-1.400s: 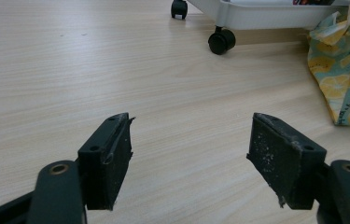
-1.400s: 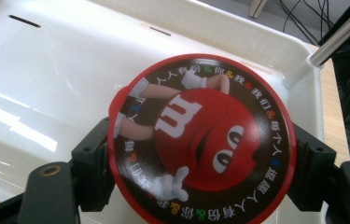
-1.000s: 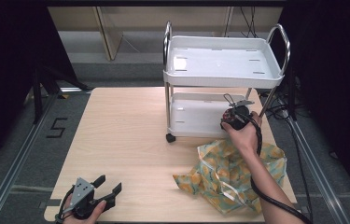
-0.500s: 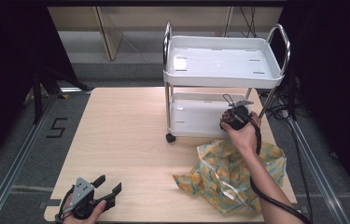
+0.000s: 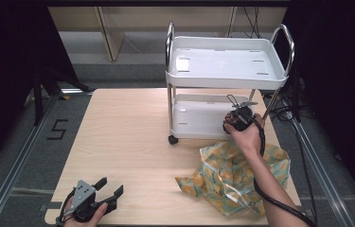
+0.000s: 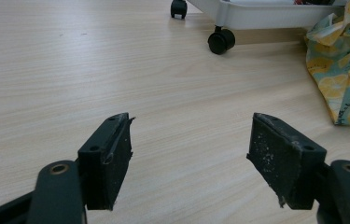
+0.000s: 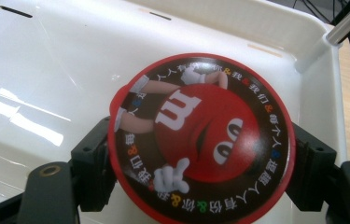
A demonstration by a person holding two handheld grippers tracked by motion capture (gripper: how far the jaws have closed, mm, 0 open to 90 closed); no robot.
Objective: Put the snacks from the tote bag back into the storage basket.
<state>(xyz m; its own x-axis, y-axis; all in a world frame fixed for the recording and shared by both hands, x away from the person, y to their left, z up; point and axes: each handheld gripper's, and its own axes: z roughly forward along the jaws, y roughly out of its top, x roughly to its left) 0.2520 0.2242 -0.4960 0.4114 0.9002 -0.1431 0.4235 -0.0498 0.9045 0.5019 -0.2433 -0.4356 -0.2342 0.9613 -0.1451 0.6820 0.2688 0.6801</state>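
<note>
Two grippers here, and the cart [image 5: 227, 78] makes the handiest landmark. The right gripper [image 7: 200, 154] is pinching a round red candy tin [image 7: 201, 140] across its width, jaws pressed against opposite sides of the rim, lid facing the camera. It's holding the tin just over the cart's lower tray [image 7: 46, 70], toward that tray's right corner by the chrome post. From the high view the tin [image 5: 237, 118] is tiny and half hidden by the hand, so I can't tell if it's touching the tray floor yet or hanging slightly above. Since it's round there's no long axis to fuss about; my guess is the next move just needs a straight drop onto the tray. The left gripper [image 5: 108, 193] sits well away from the cart at the near left table edge, jaws spread wide with nothing between them. A yellow patterned bag [image 5: 234, 177] lies crumpled just in front of the cart.
</note>
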